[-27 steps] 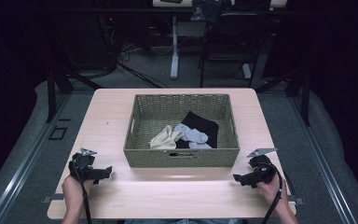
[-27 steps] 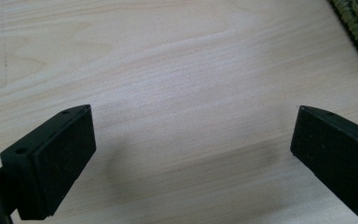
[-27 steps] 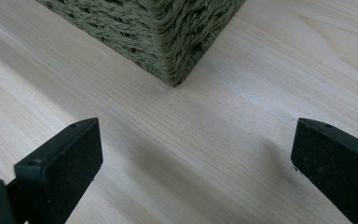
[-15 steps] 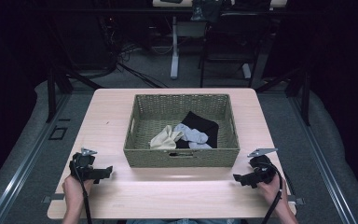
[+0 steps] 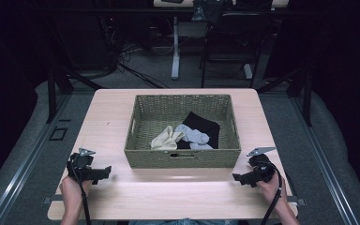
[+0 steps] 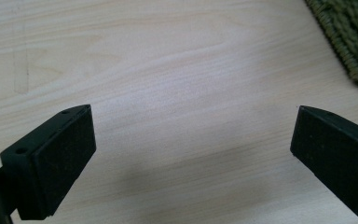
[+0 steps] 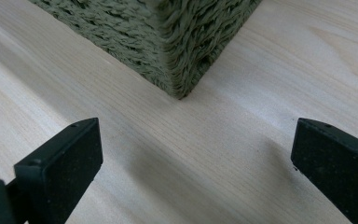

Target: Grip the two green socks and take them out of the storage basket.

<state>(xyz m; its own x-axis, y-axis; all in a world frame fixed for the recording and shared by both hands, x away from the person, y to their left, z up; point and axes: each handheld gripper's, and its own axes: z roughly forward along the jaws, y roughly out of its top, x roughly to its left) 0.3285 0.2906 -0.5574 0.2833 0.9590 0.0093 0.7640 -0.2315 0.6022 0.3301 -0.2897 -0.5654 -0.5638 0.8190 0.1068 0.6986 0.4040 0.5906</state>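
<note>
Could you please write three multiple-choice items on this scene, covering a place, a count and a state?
1. Where do the socks lie?
A. inside the basket
B. on the table left of the basket
C. on the floor

2. How many colours of cloth show in the basket?
A. one
B. three
C. five

3. How do the left gripper's jaws stand?
A. shut on a sock
B. shut with nothing between
C. open over bare wood

Key: 1 A, woven walls ring them; 2 B, cream, grey, black; 3 C, pads stand wide apart.

The bench (image 5: 122,117) is pale, smooth wood with a soft sheen. The basket (image 5: 183,158) is rough woven fibre. Soft cloth socks (image 5: 192,134) lie inside it.
</note>
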